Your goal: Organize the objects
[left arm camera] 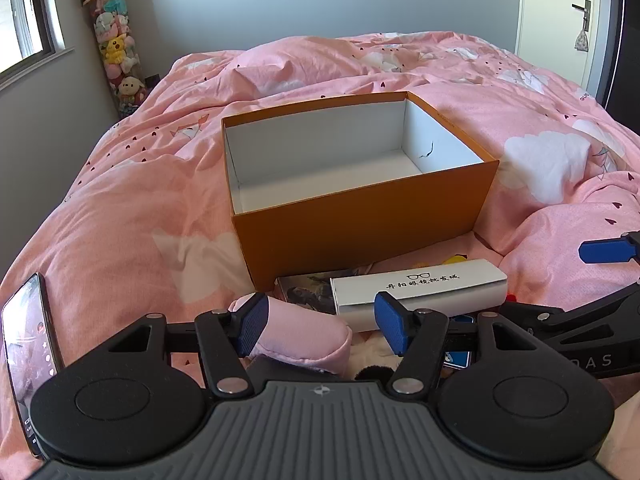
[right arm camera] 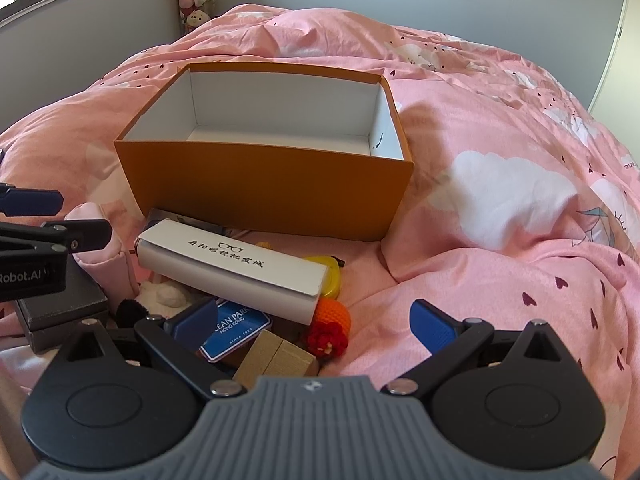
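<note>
Pink duvet bed, orange box (left arm camera: pixel 360 216) empty beyond both jaws. White glasses case box (right arm camera: pixel 236 276) just ahead of left gripper (left arm camera: pixel 322 326), right gripper (right arm camera: pixel 316 322); both released, empty. Light, stiff cardboard; grip across narrow sides.

I see the box (right arm camera: pixel 272 196) standing on the bed (right arm camera: pixel 500 152), open side up. Just before it lies the glasses case (right arm camera: pixel 236 270), and under the case's near end sit a tin (right arm camera: pixel 236 332) and a crochet toy (right arm camera: pixel 332 326). Left of the case lies a pouch (left arm camera: pixel 296 336); a phone (left arm camera: pixel 28 360) lies well left of the box.
</note>
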### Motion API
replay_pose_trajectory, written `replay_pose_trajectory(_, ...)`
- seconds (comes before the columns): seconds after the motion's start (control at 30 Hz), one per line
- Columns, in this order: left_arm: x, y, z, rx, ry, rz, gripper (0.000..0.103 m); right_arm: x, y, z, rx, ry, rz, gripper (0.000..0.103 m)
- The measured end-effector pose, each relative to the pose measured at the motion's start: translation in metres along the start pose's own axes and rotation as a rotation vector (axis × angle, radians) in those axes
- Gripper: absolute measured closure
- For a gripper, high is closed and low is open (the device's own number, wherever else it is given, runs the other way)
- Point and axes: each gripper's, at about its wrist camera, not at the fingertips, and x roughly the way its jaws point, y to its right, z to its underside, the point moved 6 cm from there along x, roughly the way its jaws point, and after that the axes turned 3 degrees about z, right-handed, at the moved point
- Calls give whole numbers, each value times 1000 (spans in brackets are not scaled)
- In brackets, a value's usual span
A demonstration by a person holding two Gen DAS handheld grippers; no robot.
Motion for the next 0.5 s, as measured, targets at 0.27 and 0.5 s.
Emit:
replay_pose_trajectory(0.27, 0, 0, 1, -1, -2, 0, 31, 1, 0, 1, 3, -2, -2, 1)
replay_pose_trajectory(0.5, 1, -1, 1, -8, -3, 5, 31, 3, -1, 2, 4, -11, -20, 1)
